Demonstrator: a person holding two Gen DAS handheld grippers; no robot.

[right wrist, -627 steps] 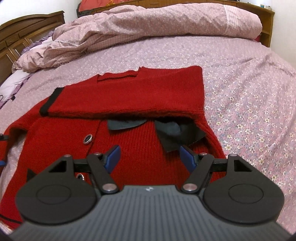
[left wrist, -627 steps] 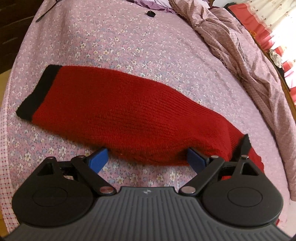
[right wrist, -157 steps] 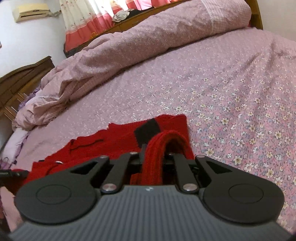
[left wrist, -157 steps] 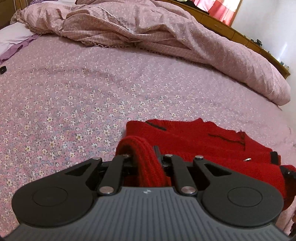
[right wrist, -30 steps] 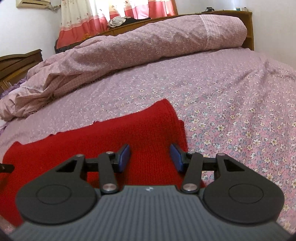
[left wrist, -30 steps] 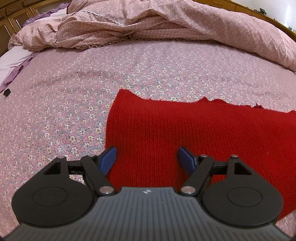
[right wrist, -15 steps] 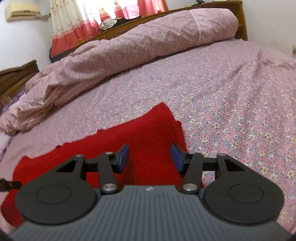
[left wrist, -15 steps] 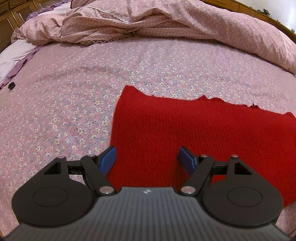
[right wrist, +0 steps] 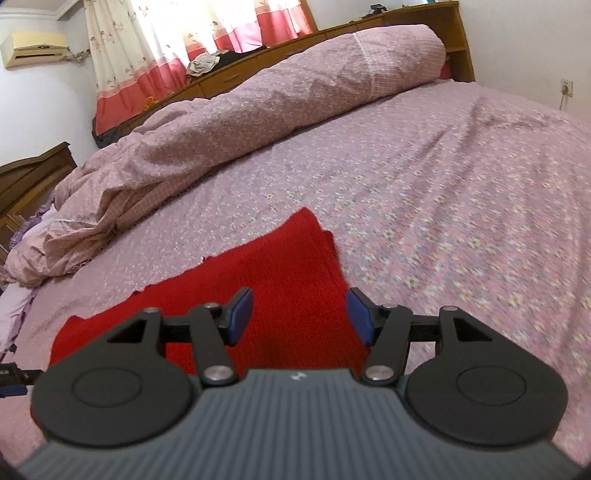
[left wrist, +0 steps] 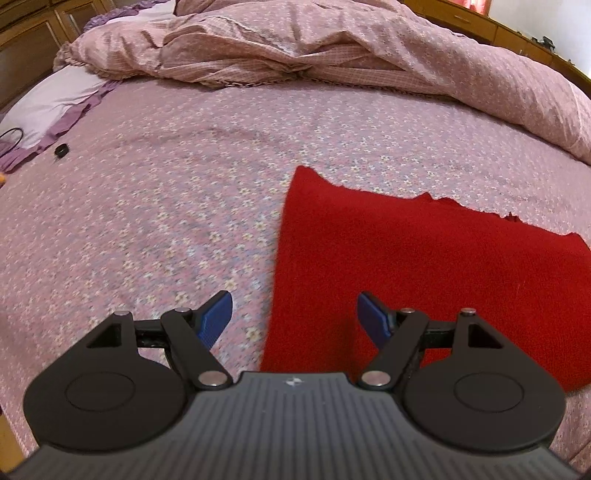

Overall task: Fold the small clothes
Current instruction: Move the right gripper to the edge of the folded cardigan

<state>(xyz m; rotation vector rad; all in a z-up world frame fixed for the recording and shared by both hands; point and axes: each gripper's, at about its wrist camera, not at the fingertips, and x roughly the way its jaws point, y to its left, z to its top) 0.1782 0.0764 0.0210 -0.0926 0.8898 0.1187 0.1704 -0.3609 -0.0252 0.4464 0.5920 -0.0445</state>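
Landmark: red knitted garment [left wrist: 424, 273], folded flat into a rectangle, lying on the floral pink bedsheet [left wrist: 166, 206].

Far left of the garment, at the sheet's edge: a lilac frilled pillow [left wrist: 55, 107], with a small black object [left wrist: 61, 150] on the sheet just beside it; what it is cannot be told.

Left of the garment: open sheet, well creased.

At the garment's left edge: left gripper [left wrist: 293, 317], fingers wide apart, nothing between the blue pads. One pad [left wrist: 216, 319] is over the sheet, the other over the red knit; the pads do not press on the cloth.

Beyond the garment: a rumpled pink quilt [left wrist: 332, 48] heaped along the far side of the bed, well apart from the knit.

At the garment's right edge: right gripper [right wrist: 299, 317], jaws opening, fingers apart. The red knit shows between the pads but they do not press on it. The garment's near right corner [right wrist: 314, 236] lies flat on the sheet.

Behind the quilt, in the right wrist view: a wooden headboard shelf [right wrist: 406, 18], a red-and-cream curtain [right wrist: 155, 51], and an air conditioner [right wrist: 35, 48] on the wall.
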